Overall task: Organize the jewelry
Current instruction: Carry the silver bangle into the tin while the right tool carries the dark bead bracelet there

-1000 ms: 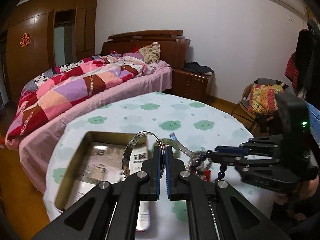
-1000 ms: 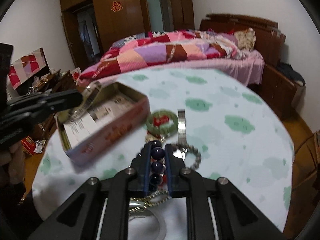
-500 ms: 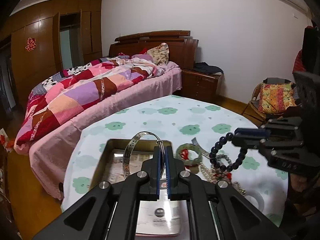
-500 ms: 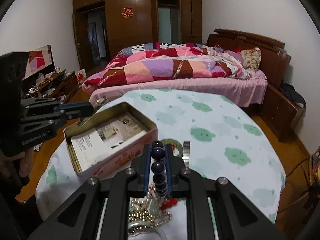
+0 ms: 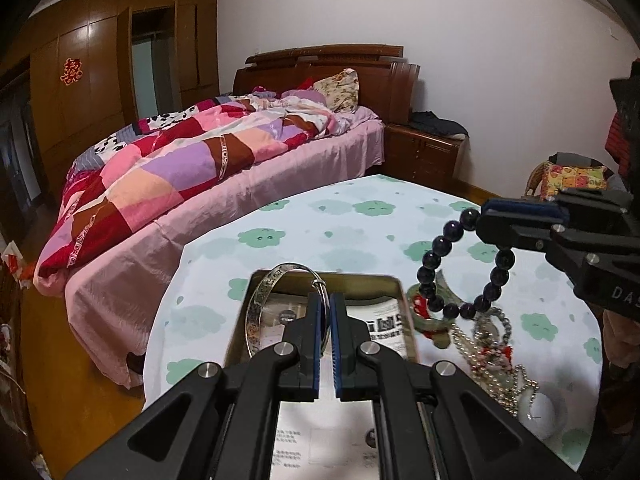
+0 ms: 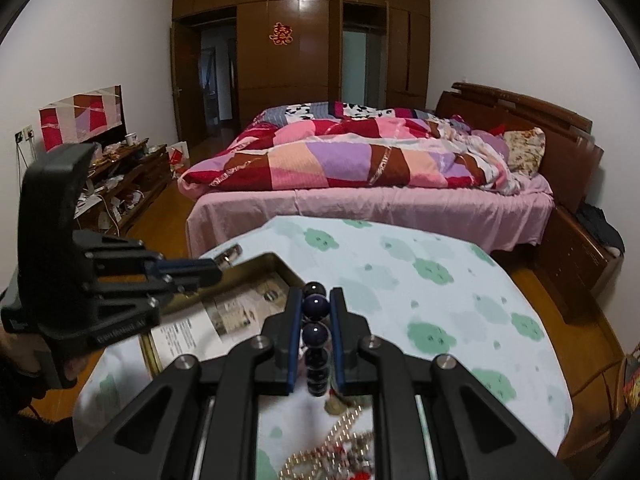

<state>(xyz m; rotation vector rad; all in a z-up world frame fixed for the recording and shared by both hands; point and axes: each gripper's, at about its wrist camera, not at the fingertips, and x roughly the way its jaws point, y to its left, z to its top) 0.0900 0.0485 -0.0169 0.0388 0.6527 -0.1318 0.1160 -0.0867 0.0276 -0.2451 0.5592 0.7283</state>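
Observation:
My left gripper [image 5: 326, 300] is shut on a thin silver bangle [image 5: 260, 304], holding it upright over the open gold tin box [image 5: 360, 278], which is lined with newspaper. My right gripper [image 5: 486, 220] comes in from the right, shut on a dark purple bead bracelet [image 5: 432, 264] that hangs in the air above the jewelry pile [image 5: 492, 344]. In the right wrist view the beads [image 6: 316, 306] sit between the right gripper's [image 6: 316, 296] pads. There the left gripper [image 6: 216, 270] holds the bangle [image 6: 229, 255] over the tin's [image 6: 276, 259] far corner.
The round table's white cloth with green clouds [image 5: 360, 208] ends close to a pink bed [image 5: 240, 184]. A green jade bangle [image 5: 426, 322] and a white ring [image 5: 548, 408] lie by the pile. A nightstand [image 5: 424, 156] and a cushioned chair [image 5: 572, 178] stand beyond.
My right gripper has lifted the bead bracelet up off the pile. My left gripper has carried the silver bangle across so that it stands over the tin.

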